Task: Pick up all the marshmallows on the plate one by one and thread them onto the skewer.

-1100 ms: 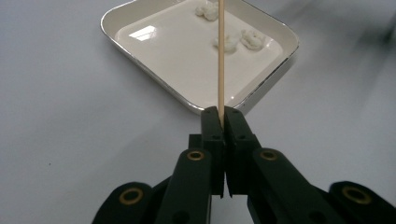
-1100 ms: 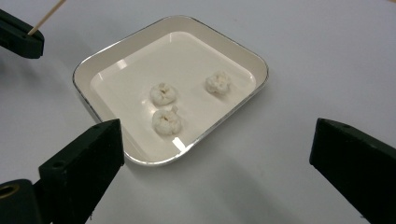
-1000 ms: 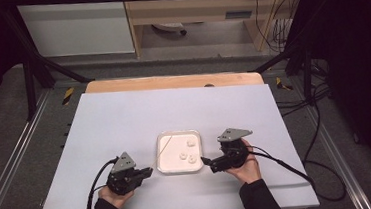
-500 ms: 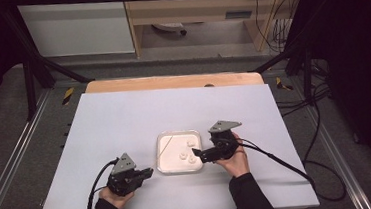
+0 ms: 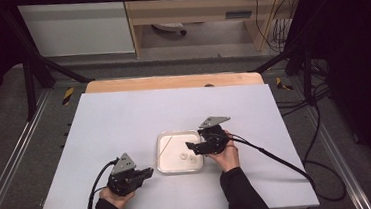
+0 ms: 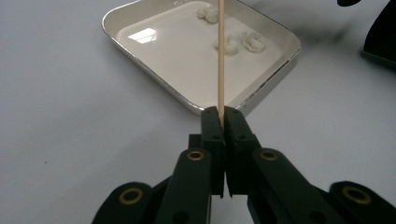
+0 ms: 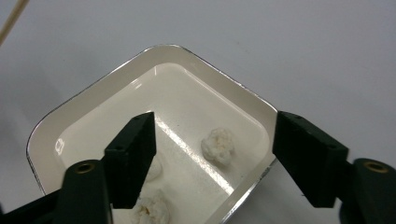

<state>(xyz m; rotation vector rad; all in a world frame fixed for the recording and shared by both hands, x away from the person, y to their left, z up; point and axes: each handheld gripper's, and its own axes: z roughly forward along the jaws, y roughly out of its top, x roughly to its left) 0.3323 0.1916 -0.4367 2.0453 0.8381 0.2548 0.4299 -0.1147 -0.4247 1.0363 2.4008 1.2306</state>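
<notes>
**High view: skewer clamped at left, right jaws over the tray**

High view shows a white table (image 5: 124, 119) with a shallow white tray (image 5: 166, 168) near its middle. The left gripper (image 5: 149, 173) rests on the table at about 8 o'clock from the tray, held by the left hand (image 5: 111, 196). Its jaws are closed tight on the lower end of a thin wooden skewer (image 5: 163, 147), which runs from the jaw tips toward 1 o'clock, slanting across the tray's left part.

Left gripper view confirms the grip — the two black jaws meet with the skewer (image 6: 220, 56) pinched between them, and the stick rises straight toward 12 o'clock over the tray (image 6: 154, 74). Three small white lumps (image 6: 252, 42) lie in the tray's far part; two of them sit just beside each other, the third is a little farther off near the rim.

The right gripper (image 5: 191, 147) reaches in from 3 o'clock, with its tips over the tray's right part and the right hand (image 5: 226, 156) behind it. Its jaws have just been closing, yet they stand apart — nothing is pressed between the pads. Right gripper view shows one lump (image 7: 218, 145) lying on the tray floor in the gap between the jaws, nearer the middle than either pad, untouched. Two more lumps (image 7: 152, 210) lie at 6 o'clock, partly hidden behind the left-hand jaw. The tray rim (image 7: 154, 49) curves across at 12 o'clock.
</notes>
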